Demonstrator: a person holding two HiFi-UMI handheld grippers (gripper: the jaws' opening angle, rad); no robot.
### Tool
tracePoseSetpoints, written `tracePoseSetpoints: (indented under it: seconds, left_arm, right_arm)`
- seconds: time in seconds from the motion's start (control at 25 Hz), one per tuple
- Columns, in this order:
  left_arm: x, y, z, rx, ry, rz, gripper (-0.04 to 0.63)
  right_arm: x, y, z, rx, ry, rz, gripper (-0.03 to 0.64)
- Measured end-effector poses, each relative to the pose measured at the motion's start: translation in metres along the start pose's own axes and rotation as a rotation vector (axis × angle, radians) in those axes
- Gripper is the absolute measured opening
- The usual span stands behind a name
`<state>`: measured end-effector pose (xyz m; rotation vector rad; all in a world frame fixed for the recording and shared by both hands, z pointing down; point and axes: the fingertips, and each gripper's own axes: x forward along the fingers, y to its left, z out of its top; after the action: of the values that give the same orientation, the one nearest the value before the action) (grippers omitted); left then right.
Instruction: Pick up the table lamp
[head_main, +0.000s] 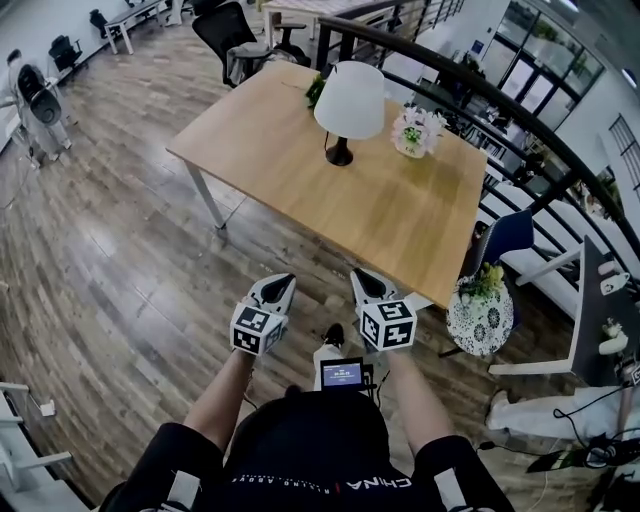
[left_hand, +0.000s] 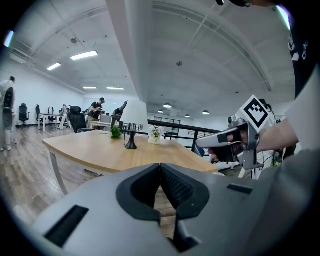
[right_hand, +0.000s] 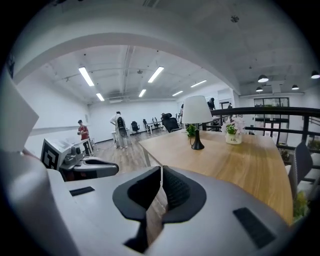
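The table lamp (head_main: 349, 103) has a white shade and a black foot; it stands upright toward the far side of the wooden table (head_main: 300, 175). It also shows small in the left gripper view (left_hand: 133, 121) and the right gripper view (right_hand: 196, 118). My left gripper (head_main: 279, 288) and right gripper (head_main: 365, 281) hover side by side over the floor, short of the table's near edge and well away from the lamp. Both are shut with nothing between the jaws, as each gripper view shows: left gripper (left_hand: 160, 176), right gripper (right_hand: 161, 183).
A white pot of flowers (head_main: 416, 131) stands right of the lamp, a small green plant (head_main: 315, 90) behind it. A black railing (head_main: 520, 130) runs past the table's far side. A blue chair (head_main: 505, 238) and a round side table (head_main: 480, 312) with a plant sit at right. Office chairs (head_main: 228, 35) stand beyond.
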<state>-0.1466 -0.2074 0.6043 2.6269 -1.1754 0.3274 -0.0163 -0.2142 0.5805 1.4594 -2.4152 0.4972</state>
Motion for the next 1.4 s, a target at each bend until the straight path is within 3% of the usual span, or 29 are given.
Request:
tracePoseSetpoints:
  seconds: [0.24, 0.56, 0.68, 0.92, 1.12, 1.4]
  left_arm:
    - [0.079, 0.048, 0.043, -0.001, -0.004, 0.036, 0.018]
    - [0.177, 0.064, 0.096, -0.037, -0.050, 0.002, 0.018]
    - [0.197, 0.070, 0.105, -0.015, -0.034, 0.010, 0.018]
    - [0.220, 0.084, 0.111, -0.002, 0.011, -0.010, 0.020]
    - [0.236, 0.096, 0.129, 0.033, 0.011, -0.084, 0.020]
    - [0.245, 0.112, 0.147, 0.065, -0.008, -0.139, 0.020]
  right_arm:
    - [0.067, -0.055, 0.051, 0.006, -0.007, 0.042, 0.037]
    - [0.126, -0.145, 0.099, 0.012, -0.004, 0.065, 0.037]
    - [0.141, -0.165, 0.112, 0.025, -0.009, 0.066, 0.037]
    - [0.157, -0.165, 0.126, -0.010, -0.006, 0.103, 0.037]
    - [0.164, -0.184, 0.150, 0.058, -0.053, 0.020, 0.037]
    - [0.175, -0.174, 0.169, 0.030, -0.071, -0.016, 0.037]
